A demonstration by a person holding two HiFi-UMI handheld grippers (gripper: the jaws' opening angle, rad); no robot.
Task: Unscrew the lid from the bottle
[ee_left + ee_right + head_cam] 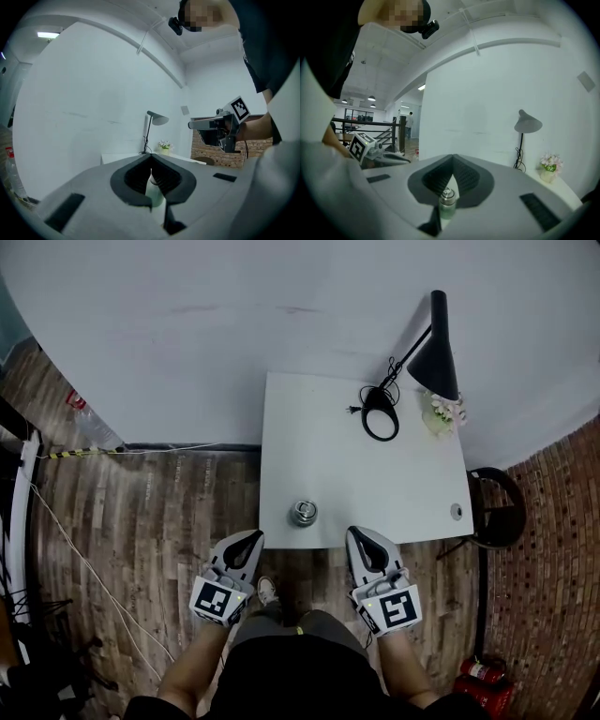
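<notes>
Head view: the bottle stands at the near edge of the white table, between the left gripper and the right gripper and apart from both.

Left gripper view: the jaws are closed and empty. A pale shape beyond them is probably the bottle.

Right gripper view: the jaws are closed and empty, with the lid on the bottle beyond.

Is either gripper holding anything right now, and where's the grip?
Nothing is held. The left gripper and right gripper are both shut and empty, apart from the bottle, which stands free on the table.
</notes>
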